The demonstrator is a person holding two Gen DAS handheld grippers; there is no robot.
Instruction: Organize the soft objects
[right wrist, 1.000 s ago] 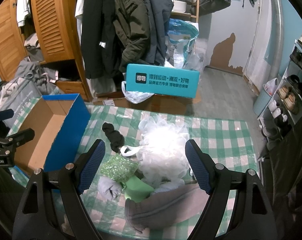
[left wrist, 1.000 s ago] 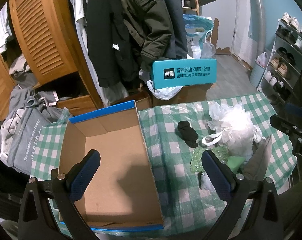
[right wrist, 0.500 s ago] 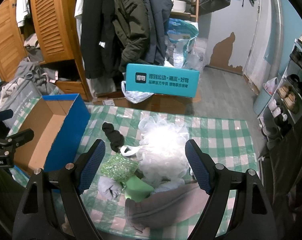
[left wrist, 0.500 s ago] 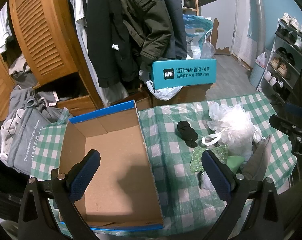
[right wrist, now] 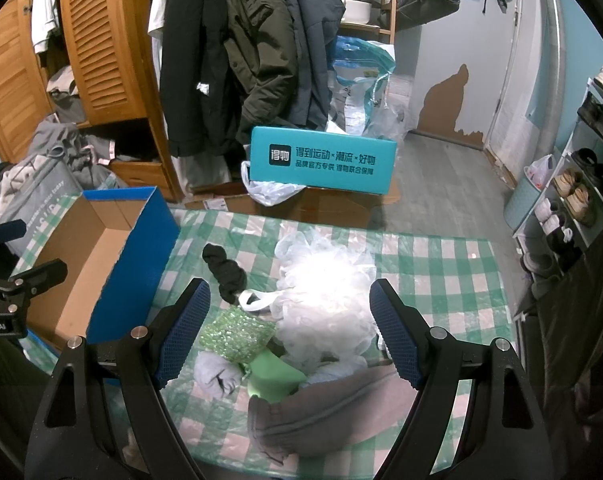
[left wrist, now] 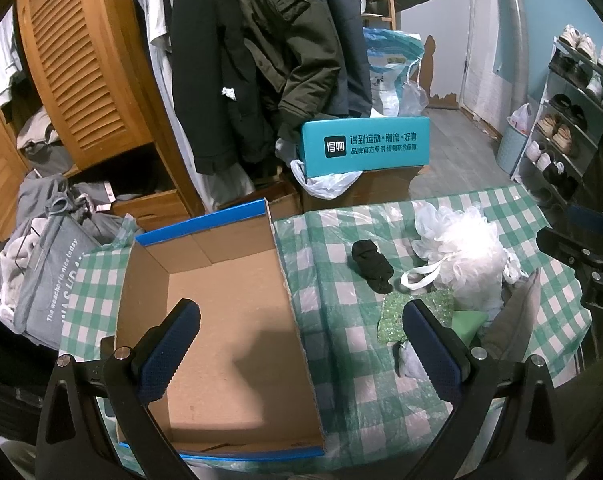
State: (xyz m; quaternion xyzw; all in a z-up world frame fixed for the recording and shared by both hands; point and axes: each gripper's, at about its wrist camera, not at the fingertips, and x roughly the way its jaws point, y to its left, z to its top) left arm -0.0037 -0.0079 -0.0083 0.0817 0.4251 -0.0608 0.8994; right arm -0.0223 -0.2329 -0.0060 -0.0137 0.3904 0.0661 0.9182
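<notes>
Barely any change
The white mesh bath pouf (left wrist: 467,256) sits a touch farther left in the left wrist view; nothing else shifted.

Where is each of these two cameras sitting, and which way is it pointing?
Left wrist view: rides on the left gripper, looking down into the cardboard box; its two open fingers frame the picture.
Right wrist view: rides on the right gripper, looking down at the white bath pouf and black sock; its fingers are open too.
Shared: box, pouf, sock, checked tablecloth, teal box; each glimpses the other gripper at its edge.
</notes>
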